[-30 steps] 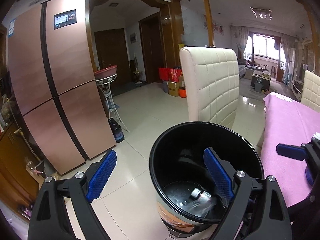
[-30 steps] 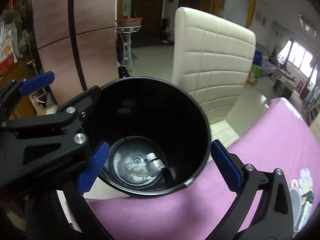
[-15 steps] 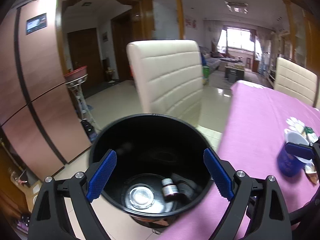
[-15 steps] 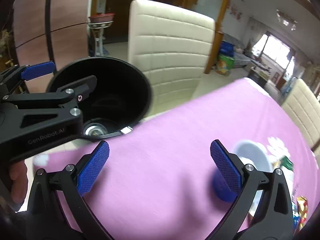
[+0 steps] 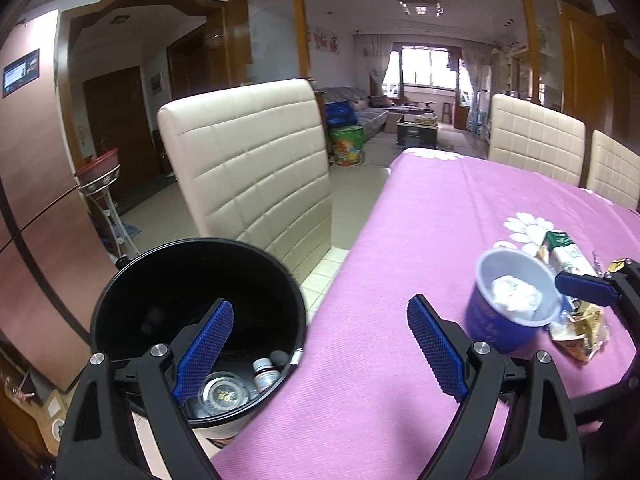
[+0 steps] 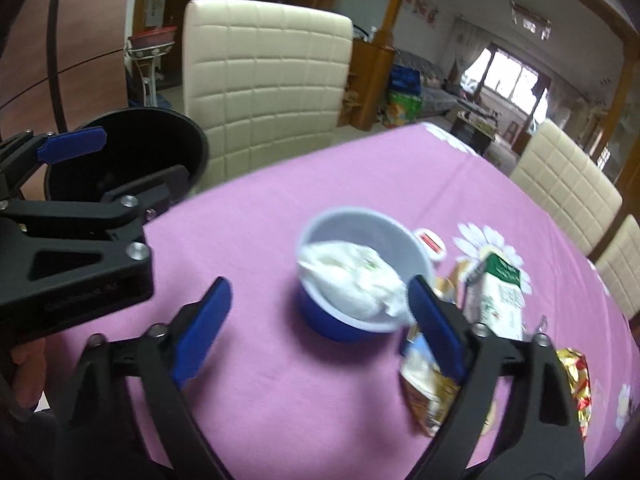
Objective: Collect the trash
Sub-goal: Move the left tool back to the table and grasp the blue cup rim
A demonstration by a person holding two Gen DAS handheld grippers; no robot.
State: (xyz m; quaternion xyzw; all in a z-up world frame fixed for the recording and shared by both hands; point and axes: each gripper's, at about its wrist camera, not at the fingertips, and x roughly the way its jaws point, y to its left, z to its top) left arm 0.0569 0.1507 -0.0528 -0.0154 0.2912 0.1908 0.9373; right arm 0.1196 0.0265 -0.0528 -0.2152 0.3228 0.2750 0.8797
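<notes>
1. Your left gripper (image 5: 320,350) has its jaws spread wide with nothing between them; it hangs over the desk (image 5: 420,240) edge, its left pad in front of the black trash bin (image 5: 160,280) and its right pad over the purple cloth.
2. Your right gripper (image 6: 320,318) also has its jaws wide apart and grips nothing. The blue cup (image 6: 352,280) sits between the pads, nearer the right one, which overlaps the cup's rim in the view; whether it touches, you cannot tell.
3. The cup stands upright on the desk and holds crumpled white tissue (image 6: 352,276).
4. Just beside the cup on its right lie a green-and-white carton (image 6: 500,296), a gold snack wrapper (image 6: 428,392) and a small red-and-white lid (image 6: 430,242).
5. The trash bin stands beside the desk, near the cream chair (image 5: 248,176). In its bottom lie a small bottle (image 5: 266,374) and a round metal lid (image 5: 224,390).
6. The cup is well apart from the bin, with bare purple cloth between them.
</notes>
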